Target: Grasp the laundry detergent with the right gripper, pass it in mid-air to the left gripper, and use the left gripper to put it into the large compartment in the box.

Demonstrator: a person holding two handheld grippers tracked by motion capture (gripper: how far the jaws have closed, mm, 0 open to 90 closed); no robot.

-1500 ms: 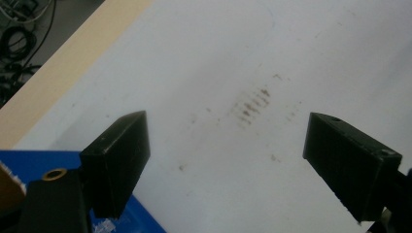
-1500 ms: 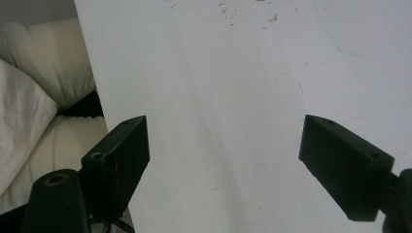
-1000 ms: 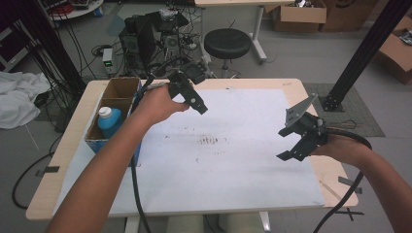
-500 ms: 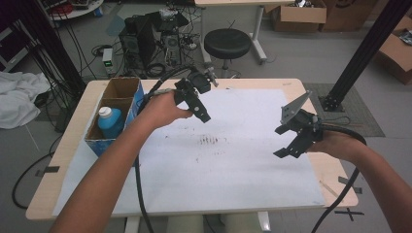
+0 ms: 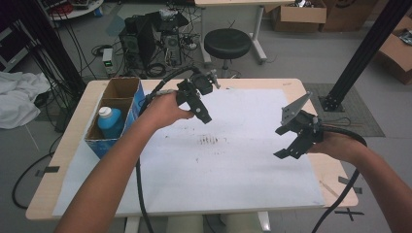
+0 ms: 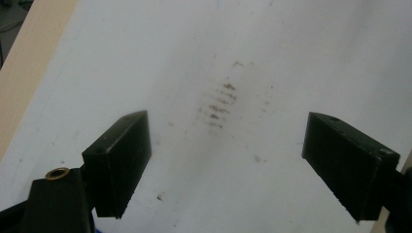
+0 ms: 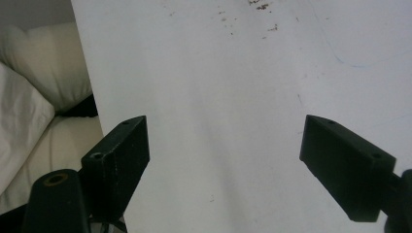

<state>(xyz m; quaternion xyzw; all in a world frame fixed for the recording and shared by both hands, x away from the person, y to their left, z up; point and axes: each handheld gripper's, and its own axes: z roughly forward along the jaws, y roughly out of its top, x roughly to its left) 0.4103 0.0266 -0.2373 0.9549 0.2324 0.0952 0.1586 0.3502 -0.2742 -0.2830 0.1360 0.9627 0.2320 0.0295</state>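
Presently both tools, left tool (image 5: 203,115) and right tool (image 5: 287,144), hang spread and empty above the sheet (image 5: 243,170); thin, limp, likely best pinched at an edge.

I see a white sheet (image 5: 243,165) lying flat over most of the wooden table (image 5: 73,141), with a patch of brown smudges (image 5: 209,141) near the sheet's middle.

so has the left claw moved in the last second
Yes. The left claw has shifted right and toward the far edge, away from the blue-sided cardboard box, with its jaws open.
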